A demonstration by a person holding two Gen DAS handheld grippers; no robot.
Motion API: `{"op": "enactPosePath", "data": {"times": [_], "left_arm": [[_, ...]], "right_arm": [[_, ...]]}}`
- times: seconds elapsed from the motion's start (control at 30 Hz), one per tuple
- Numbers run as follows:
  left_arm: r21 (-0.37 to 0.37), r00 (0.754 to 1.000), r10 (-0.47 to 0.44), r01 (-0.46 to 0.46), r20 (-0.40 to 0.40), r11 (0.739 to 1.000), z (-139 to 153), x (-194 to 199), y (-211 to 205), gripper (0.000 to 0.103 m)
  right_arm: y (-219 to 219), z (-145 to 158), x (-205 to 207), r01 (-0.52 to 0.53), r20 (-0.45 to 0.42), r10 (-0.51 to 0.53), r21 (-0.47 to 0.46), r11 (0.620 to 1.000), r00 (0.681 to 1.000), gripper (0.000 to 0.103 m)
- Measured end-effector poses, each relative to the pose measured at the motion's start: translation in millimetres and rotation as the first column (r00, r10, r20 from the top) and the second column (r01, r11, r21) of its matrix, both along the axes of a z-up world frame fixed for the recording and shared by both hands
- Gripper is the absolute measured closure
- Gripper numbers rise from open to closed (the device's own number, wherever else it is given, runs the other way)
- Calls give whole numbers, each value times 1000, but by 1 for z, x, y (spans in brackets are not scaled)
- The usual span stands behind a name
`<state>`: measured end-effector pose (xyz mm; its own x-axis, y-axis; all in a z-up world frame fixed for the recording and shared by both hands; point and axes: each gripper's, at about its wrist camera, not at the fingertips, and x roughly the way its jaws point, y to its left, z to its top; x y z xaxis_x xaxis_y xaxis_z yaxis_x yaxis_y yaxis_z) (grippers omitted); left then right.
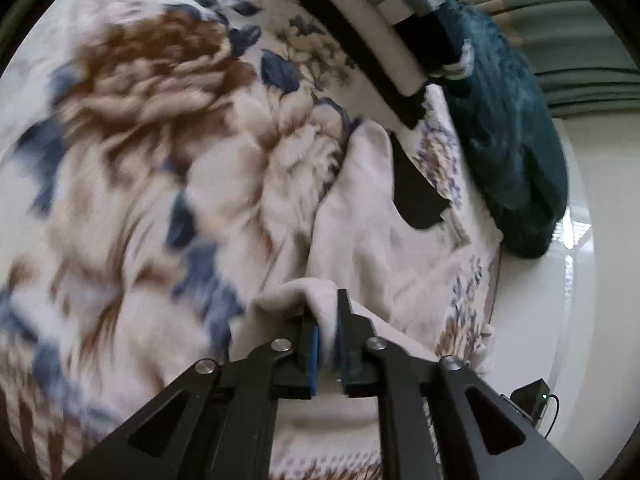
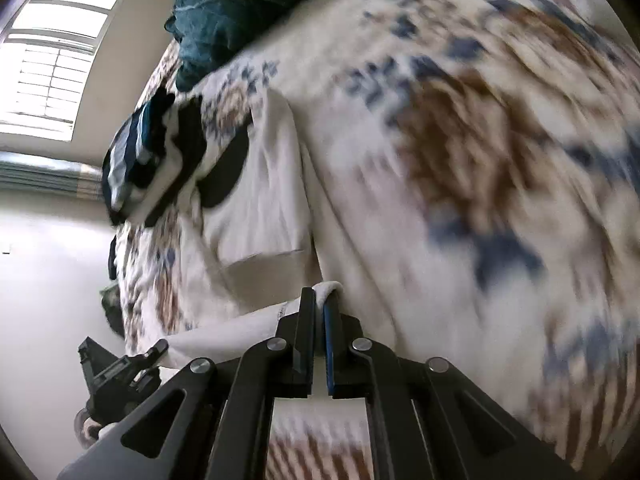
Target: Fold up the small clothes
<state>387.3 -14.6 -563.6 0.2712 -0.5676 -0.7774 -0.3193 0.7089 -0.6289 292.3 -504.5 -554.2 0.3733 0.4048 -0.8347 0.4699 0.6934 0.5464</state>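
Both grippers are clamped on cloth: left gripper (image 1: 329, 312) pinches a bunched edge of the white garment (image 1: 360, 216) btwn its blue pads, right gripper (image 2: 320, 304) has its jaws nearly together on another white edge of it, by what looks like a small label. Garment lies on the floral blanket (image 1: 140, 128), spreading away from both grips; black patches show at its far end. Further out, a folded stack of dark and striped clothes (image 2: 132, 160) sits near the bed edge, w/ a teal blanket (image 2: 224, 12) bunched beyond. Views are motion-blurred, so detail is limited.

Judging by this, the step is carrying the held edge over for a fold. To do it well: keep both grips level & equally taut, move together, lay edge onto far edge squarely, release only once cloth rests flat – uneven pull would skew the crease
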Motion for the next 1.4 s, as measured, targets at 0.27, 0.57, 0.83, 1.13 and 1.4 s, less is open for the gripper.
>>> {"op": "enactPosePath", "data": {"times": [0.27,0.57,0.83,1.13,1.4], "left_arm": [[-35,1000,21,-20,19,999,-4,-19,36,44],[181,960,-278,269,24,946,-32,26,-30,44],[256,945,-296,255,141,933,-9,33,-43,96],[262,951,-245,192,189,946,-2,64,-33,97],[259,949,-315,308,-13,915,-47,88,-35,92]], "right_arm": [[1,-8,1,-32,-27,30,-82,996,999,45],[18,-46,36,-168,-111,152,-152,974,982,45],[24,-39,58,-84,-45,75,-254,964,996,100],[21,-10,62,1,23,7,-325,946,1000,101],[18,-48,91,-87,-158,43,-284,955,987,99]]}}
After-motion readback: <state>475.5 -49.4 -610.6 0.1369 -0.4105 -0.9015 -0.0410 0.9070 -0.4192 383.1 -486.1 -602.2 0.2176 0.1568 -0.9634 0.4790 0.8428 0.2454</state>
